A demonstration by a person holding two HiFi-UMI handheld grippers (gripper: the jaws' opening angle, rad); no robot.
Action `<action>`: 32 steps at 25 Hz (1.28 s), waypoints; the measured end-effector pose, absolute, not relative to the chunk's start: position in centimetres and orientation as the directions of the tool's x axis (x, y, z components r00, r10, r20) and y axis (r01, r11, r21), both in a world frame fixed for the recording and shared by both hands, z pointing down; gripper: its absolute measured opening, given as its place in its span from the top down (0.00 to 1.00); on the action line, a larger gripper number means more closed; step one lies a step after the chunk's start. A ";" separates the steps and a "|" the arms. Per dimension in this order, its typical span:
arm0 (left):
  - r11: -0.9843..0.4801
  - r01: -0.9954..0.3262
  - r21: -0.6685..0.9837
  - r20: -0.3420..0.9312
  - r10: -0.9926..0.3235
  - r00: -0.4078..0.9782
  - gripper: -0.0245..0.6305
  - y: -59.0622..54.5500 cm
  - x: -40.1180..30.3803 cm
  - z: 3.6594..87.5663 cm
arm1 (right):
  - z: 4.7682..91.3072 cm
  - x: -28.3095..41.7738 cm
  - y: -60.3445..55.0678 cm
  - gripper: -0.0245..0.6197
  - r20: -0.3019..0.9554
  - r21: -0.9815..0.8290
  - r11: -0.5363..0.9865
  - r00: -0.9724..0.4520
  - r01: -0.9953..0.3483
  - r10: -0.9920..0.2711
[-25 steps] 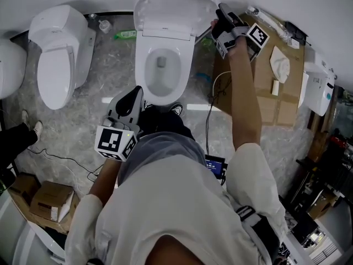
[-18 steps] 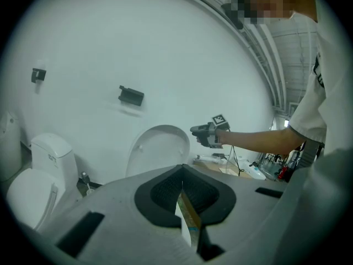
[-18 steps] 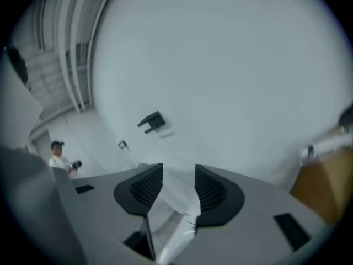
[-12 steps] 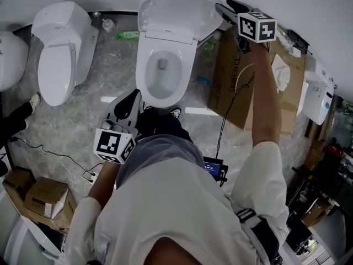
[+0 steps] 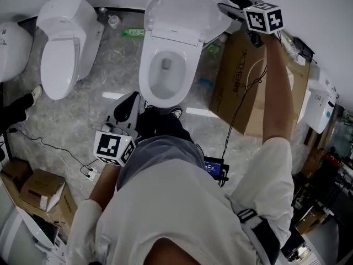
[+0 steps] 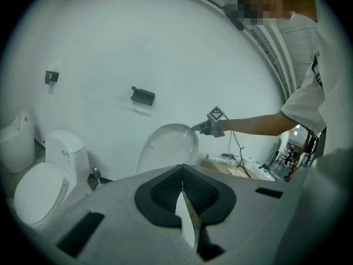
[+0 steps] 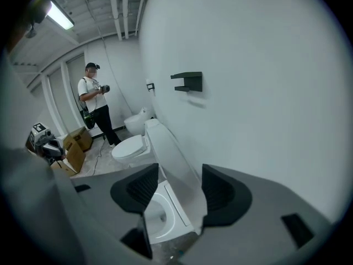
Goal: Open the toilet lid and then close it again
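Note:
The middle toilet has its lid [image 5: 187, 10] raised against the wall above the open bowl [image 5: 165, 73]. My right gripper [image 5: 233, 8] is at the lid's upper right rim, with its marker cube [image 5: 263, 16] behind it. In the right gripper view the lid's edge [image 7: 174, 159] stands between the jaws of the right gripper [image 7: 180, 167]. Those jaws have just been opening, and a gap shows beside the left pad. My left gripper [image 5: 124, 110] hangs low in front of the bowl. In its own view the left gripper [image 6: 182, 173] is shut on nothing.
A second toilet [image 5: 60, 43] with its lid down stands to the left, with another fixture [image 5: 10, 51] beyond it. A large cardboard box [image 5: 242, 81] lies right of the bowl. Cables [image 5: 55, 153] and small boxes [image 5: 33, 189] are at the lower left. A person [image 7: 96, 106] stands farther along the wall.
My right gripper has rolled over and shifted up and to the right along the lid's rim. The lid stays raised. The left gripper has hardly moved.

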State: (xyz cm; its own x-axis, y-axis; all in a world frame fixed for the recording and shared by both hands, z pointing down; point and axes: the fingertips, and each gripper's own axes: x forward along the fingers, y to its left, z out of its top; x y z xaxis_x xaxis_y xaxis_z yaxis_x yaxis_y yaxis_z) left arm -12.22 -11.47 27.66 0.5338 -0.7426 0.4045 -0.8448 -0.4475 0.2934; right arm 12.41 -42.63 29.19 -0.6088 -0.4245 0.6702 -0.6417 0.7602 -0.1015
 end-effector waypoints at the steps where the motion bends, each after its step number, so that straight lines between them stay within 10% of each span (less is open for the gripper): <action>1: -0.445 -0.846 0.294 0.404 -0.745 0.532 0.95 -11.5 -12.2 27.6 | 29.3 12.3 -42.6 0.62 0.674 -0.109 0.765 -0.613 -0.635 -0.413; 32: -0.455 -0.843 0.287 0.392 -0.747 0.537 0.95 -6.9 -8.0 27.5 | 30.4 10.9 -34.0 0.62 0.630 -0.172 0.825 -0.704 -0.538 -0.328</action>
